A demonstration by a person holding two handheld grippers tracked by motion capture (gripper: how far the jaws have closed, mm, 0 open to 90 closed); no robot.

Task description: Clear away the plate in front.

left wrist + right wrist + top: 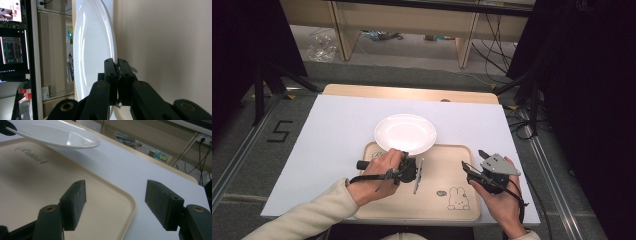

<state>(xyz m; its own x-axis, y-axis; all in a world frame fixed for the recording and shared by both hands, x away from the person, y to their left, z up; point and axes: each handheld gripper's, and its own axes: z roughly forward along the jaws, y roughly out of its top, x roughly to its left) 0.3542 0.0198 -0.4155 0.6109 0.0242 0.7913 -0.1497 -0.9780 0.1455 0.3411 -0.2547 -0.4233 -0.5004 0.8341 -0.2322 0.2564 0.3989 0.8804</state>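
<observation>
The left gripper point(404, 161), held in the person's left hand point(379, 175), has its two black jaws pressed together on the near rim of a glossy white oval plate point(405, 132). In the left gripper view the gripper point(117, 65) is turned on its side, so the plate point(92, 50) stands like a wall at the left, and the plate's thin edge runs straight into the narrow slit between the jaw pads point(110, 72). In the right gripper view the plate point(57, 133) is lifted clear of the surface below it, with a shadow under it.

Beneath the plate's near part lies a beige rectangular plastic tray point(452, 160) with rounded corners, a small rabbit drawing point(457, 198) near its right front corner and the script word "Rabbit" point(30, 155) printed near its far edge. A thin grey strip-like object point(418, 176) lies on the tray just right of the left gripper; what it is cannot be told.

The right gripper point(472, 167), carried in the right hand point(502, 202) and topped by a grey three-cornered plate point(499, 165), hovers over the tray's right edge. Its jaws stand wide apart with nothing between them, and in the right gripper view the gripper point(120, 202) frames the tray's point(110, 207) rounded corner.

The tray rests on a white sheet point(332, 145) covering a light wooden table point(412, 93), whose far edge shows beyond the sheet.
</observation>
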